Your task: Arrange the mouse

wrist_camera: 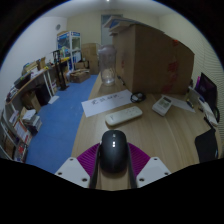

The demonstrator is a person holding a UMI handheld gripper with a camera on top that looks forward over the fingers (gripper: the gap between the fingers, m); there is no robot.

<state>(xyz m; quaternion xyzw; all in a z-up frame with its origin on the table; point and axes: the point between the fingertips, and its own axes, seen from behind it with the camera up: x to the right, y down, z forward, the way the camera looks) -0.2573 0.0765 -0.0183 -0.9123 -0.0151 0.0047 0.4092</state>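
Observation:
A black computer mouse (113, 153) sits between my two fingers, its front pointing away from me over the wooden desk (150, 130). The magenta pads (88, 158) press against both sides of it. My gripper (113, 166) is shut on the mouse and appears to hold it just above the desk top, though I cannot tell whether it touches the surface.
A white remote-like device (124, 116) lies just beyond the mouse. A paper sheet (108, 98), a clear jug (107, 66) and a big cardboard box (150, 58) stand further back. A white box (161, 104) and a laptop (205, 88) are at the right. Shelves (30, 90) line the left.

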